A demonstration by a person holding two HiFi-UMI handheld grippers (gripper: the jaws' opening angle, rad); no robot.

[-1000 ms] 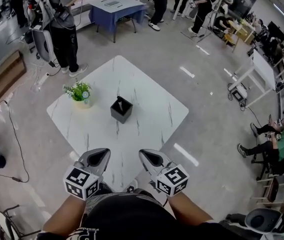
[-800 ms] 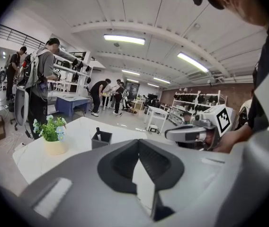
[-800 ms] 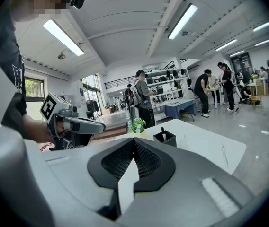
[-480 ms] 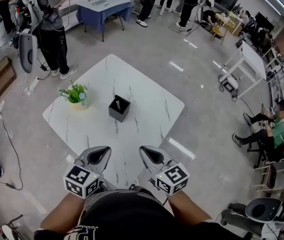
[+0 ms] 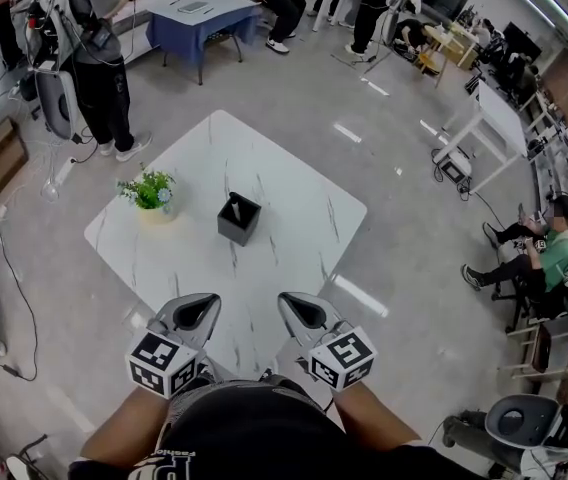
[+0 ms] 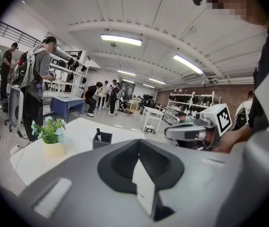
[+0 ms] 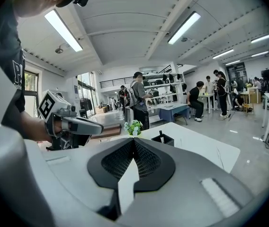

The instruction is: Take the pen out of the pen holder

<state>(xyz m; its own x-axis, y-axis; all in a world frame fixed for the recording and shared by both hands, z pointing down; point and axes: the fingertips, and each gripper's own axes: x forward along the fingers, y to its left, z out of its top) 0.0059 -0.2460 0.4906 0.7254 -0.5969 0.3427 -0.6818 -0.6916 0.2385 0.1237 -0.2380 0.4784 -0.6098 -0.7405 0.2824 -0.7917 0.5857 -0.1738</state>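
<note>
A black square pen holder (image 5: 240, 218) stands near the middle of the white marble table (image 5: 294, 183), with a dark pen (image 5: 235, 208) upright inside it. The holder (image 6: 102, 139) and its pen (image 6: 98, 134) also show in the left gripper view, and in the right gripper view the holder (image 7: 164, 139) carries the pen (image 7: 161, 135). My left gripper (image 5: 202, 302) and right gripper (image 5: 294, 300) are held close to my body at the table's near corner, well short of the holder. Both sets of jaws are pressed together with nothing between them.
A small potted plant (image 5: 152, 191) sits on the table left of the holder. Several people stand around a blue table (image 5: 202, 13) farther back. A cable (image 5: 19, 258) runs over the floor at the left. A seated person (image 5: 539, 258) and chairs are at the right.
The head view has drifted a little, so the table and room shifted slightly in frame. Both grippers have kept their places near my body, still shut.
</note>
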